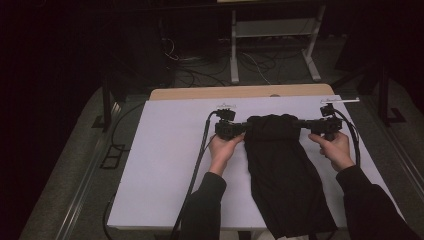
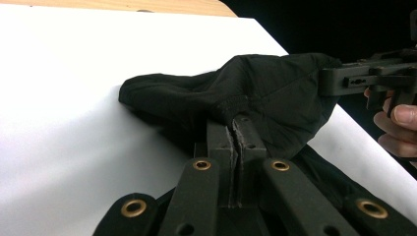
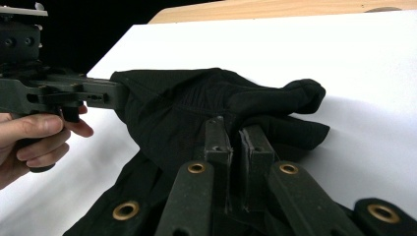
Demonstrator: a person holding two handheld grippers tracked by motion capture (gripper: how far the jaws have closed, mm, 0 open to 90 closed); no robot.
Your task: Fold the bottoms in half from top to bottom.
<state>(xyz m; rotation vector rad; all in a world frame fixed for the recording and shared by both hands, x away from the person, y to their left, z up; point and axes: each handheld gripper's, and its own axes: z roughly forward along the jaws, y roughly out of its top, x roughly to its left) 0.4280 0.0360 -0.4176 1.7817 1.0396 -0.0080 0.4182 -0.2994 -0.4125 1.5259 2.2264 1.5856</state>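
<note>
A black garment (image 1: 282, 170) lies lengthwise on the white table cover (image 1: 170, 165), its near end hanging over the front edge. My left gripper (image 1: 245, 128) is shut on the garment's far left corner, and my right gripper (image 1: 298, 124) is shut on its far right corner. In the left gripper view the jaws pinch a seam of the black garment (image 2: 255, 93), with the other gripper (image 2: 369, 78) at the right. In the right gripper view the jaws clamp bunched black garment (image 3: 206, 108), with the other gripper (image 3: 54, 91) and a hand at the left.
The white cover lies over a wooden table whose far edge (image 1: 240, 92) shows bare. Cables (image 1: 200, 155) trail from both grippers toward the person. Beyond the table stand a white metal frame (image 1: 272, 45) and floor cables in the dark.
</note>
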